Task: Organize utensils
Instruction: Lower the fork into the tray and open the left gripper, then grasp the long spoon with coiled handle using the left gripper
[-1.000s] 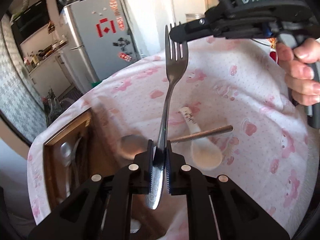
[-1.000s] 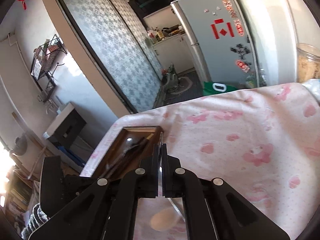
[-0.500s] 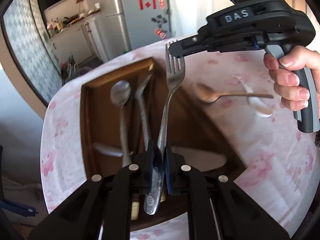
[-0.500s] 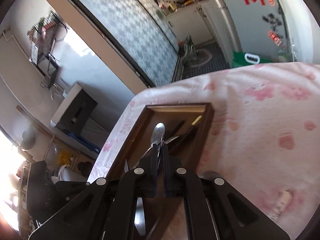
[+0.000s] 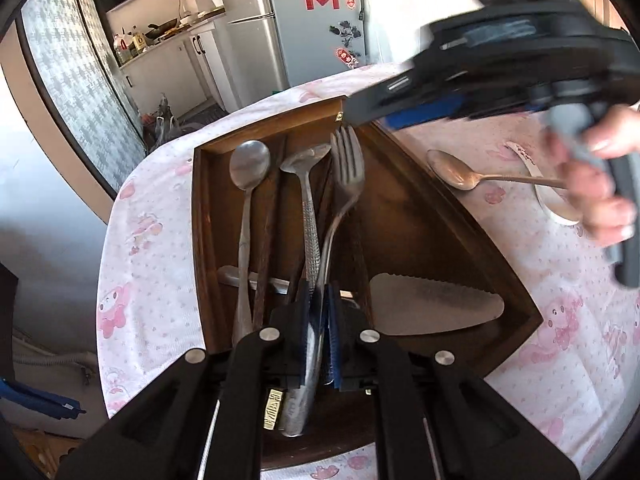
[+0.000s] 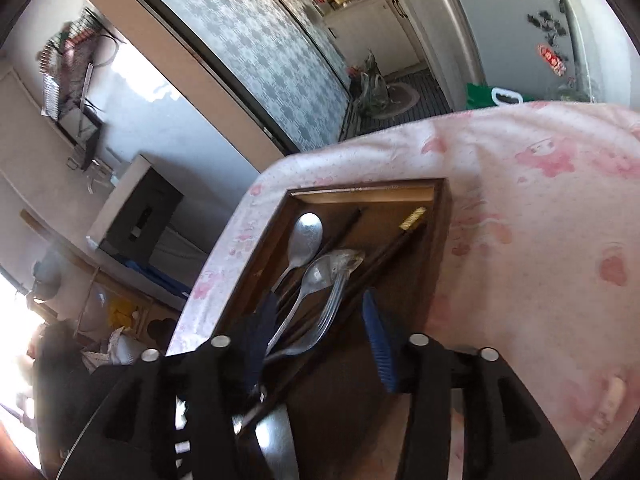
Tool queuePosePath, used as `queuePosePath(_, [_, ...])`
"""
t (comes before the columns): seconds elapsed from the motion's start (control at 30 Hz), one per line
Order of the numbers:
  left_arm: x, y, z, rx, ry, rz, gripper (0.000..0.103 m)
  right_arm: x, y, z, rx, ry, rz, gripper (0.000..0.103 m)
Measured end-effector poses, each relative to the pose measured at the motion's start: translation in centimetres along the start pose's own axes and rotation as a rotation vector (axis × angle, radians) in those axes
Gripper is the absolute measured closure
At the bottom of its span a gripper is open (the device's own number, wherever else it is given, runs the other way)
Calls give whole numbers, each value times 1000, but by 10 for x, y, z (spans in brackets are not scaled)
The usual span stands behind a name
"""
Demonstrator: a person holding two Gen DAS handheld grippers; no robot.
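Note:
My left gripper (image 5: pixel 318 320) is shut on the handle of a metal fork (image 5: pixel 347 168) and holds it over the dark wooden tray (image 5: pixel 460 216), tines pointing away. The tray holds a spoon (image 5: pixel 249 164), a patterned ladle-like spoon (image 5: pixel 308 184), dark chopsticks (image 5: pixel 268 216) and a serrated server (image 5: pixel 436 308). My right gripper (image 6: pixel 320 344) is open and empty above the tray (image 6: pixel 440 216); the fork (image 6: pixel 324 320) lies between its fingers. It also shows blurred in the left wrist view (image 5: pixel 480 80).
A bronze spoon (image 5: pixel 460 172) and a white ceramic spoon (image 5: pixel 548 196) lie on the pink printed tablecloth (image 5: pixel 560 280) right of the tray. A fridge (image 5: pixel 280 20) and kitchen counter stand beyond the table's far edge.
My left gripper has carried the fork leftward from above the loose spoons to over the tray and lowered it. My right gripper has let go of the tines and opened.

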State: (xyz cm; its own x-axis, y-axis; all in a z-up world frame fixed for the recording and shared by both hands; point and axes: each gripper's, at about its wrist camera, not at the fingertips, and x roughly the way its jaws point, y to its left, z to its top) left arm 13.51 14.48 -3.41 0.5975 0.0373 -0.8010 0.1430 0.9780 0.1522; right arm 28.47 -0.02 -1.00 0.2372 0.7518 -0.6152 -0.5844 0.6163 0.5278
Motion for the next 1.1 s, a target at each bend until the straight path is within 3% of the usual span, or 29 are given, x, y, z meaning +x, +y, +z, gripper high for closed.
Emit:
queuePosePath(0.07, [-3,-1,1,0,1,-29,76,-31,-10,-3,-20,-31,-26,47])
queuePosePath(0.1, [-6,-2,1,0,-6,-33,56,-43,-16,-5,-22,-40,-45,46])
queuePosePath(0.13, [-12,-4,1,0,-28,-26,49,-59,-28,-10,-24,-39,-72,46])
queuePosePath(0.33, [-31,-29,10,19,-86,-65,44,-103,-90,-40,30,-36,-177,46])
queuePosePath(0.5, [-28,-65,18,82,-87,-113,44,-125,-117,-71,47,-28,-174,46])
queuePosePath(0.63, [-22,-90,24,118,-87,-143,44,-136,-116,-98,30,-6,-156,47])
queuePosePath(0.9, [-17,-105,43,120,-113,-157,44,-134,-121,-127,128,-2,-64,59])
queuePosePath(1.0, [-18,-106,48,126,-124,-151,44,-125,-122,-130,157,2,-46,69])
queuePosePath(1.1, [-17,-110,50,157,-143,-127,44,-119,-120,-130,139,-16,-62,90])
